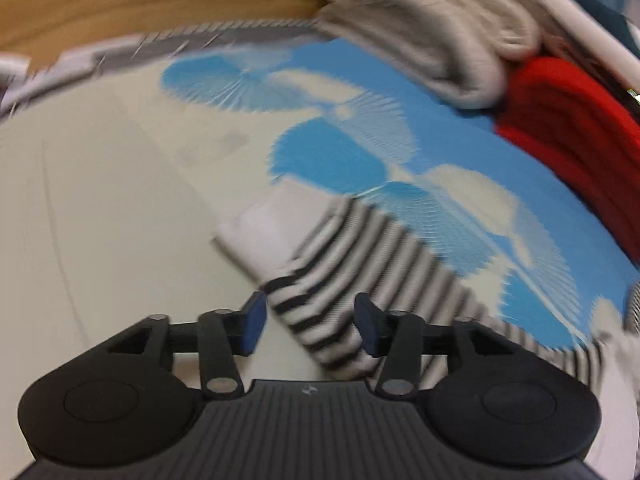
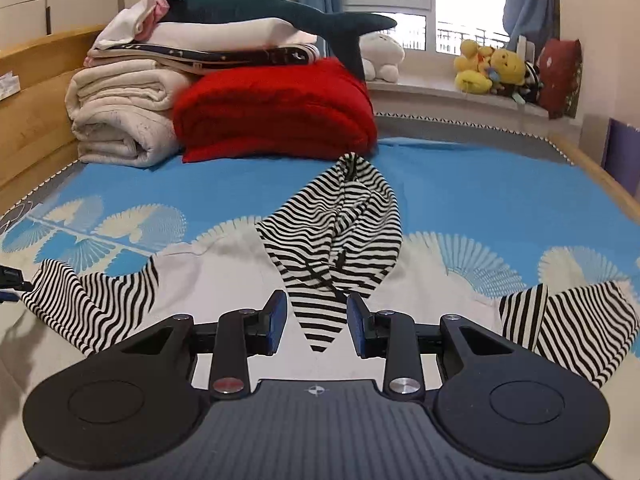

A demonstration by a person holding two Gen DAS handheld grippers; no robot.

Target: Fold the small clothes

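Mostly we see a blurred left view: our left gripper (image 1: 310,326) hangs over a striped sleeve (image 1: 360,264) on the bed sheet (image 1: 460,128), fingers partly apart with the sleeve's edge between them; whether the pads press it we cannot tell. The sleeve's white cuff (image 1: 264,228) is smeared, and its other end runs out of frame. In the sharper right view, our right gripper (image 2: 317,322) stands partly open around the tip of the striped garment (image 2: 340,236), pads apart from the cloth. Both its sleeves are cut by the gripper body. Folded blankets (image 2: 276,112) sit behind.
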